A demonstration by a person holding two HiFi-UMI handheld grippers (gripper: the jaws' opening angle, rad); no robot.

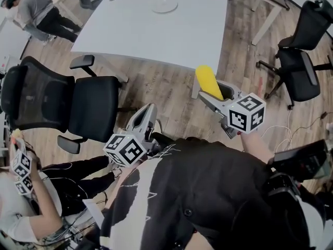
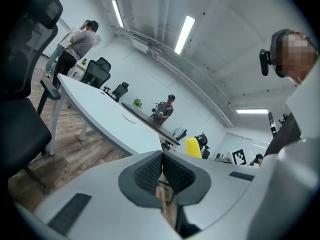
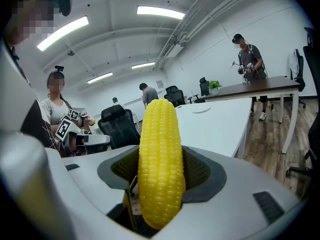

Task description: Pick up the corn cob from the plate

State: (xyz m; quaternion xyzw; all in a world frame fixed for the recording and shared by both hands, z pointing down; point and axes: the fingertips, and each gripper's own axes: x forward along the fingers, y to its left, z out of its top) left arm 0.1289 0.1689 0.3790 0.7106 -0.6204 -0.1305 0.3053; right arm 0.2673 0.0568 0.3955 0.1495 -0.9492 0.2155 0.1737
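Two grippers, held near person's chest. Right gripper (image 3: 161, 176) clamps corn cob (image 3: 160, 149) upright, well away from plate (image 1: 164, 5) on table (image 1: 130, 33). Left gripper (image 2: 161, 158): jaws together, empty. Pickup looks done, approx. nothing left.

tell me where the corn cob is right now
The corn cob is clamped in the right gripper, sticking out past its jaws. In the head view it sits right of centre, over the wooden floor beside the white table.
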